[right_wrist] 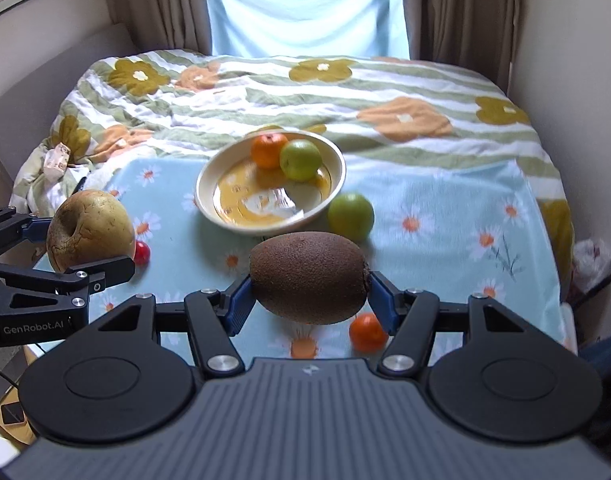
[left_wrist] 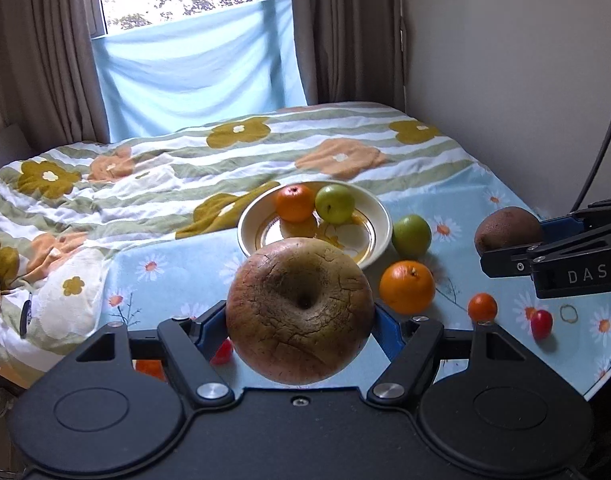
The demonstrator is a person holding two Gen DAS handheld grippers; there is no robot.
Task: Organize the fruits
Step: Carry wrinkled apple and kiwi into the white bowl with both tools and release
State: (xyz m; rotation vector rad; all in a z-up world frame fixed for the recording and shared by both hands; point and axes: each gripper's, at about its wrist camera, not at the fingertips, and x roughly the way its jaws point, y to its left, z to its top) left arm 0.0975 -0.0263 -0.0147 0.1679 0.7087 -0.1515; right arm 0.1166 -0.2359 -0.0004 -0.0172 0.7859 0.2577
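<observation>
My left gripper (left_wrist: 300, 320) is shut on a cracked brownish apple (left_wrist: 299, 312), held above the cloth just in front of the cream plate (left_wrist: 379, 216). The apple also shows in the right wrist view (right_wrist: 89, 230). My right gripper (right_wrist: 309, 296) is shut on a brown kiwi (right_wrist: 309, 276), held above the cloth right of the plate (right_wrist: 209, 196); the kiwi also shows in the left wrist view (left_wrist: 507, 230). The plate holds an orange (left_wrist: 294, 202) and a green fruit (left_wrist: 334, 203).
On the daisy cloth (right_wrist: 445, 216) lie a green fruit (left_wrist: 411, 236), an orange (left_wrist: 406, 287), a small orange (left_wrist: 482, 307) and red cherry tomatoes (left_wrist: 541, 323) (right_wrist: 141, 252). A flowered quilt (left_wrist: 185, 168) covers the bed behind. A wall (left_wrist: 505, 60) stands at the right.
</observation>
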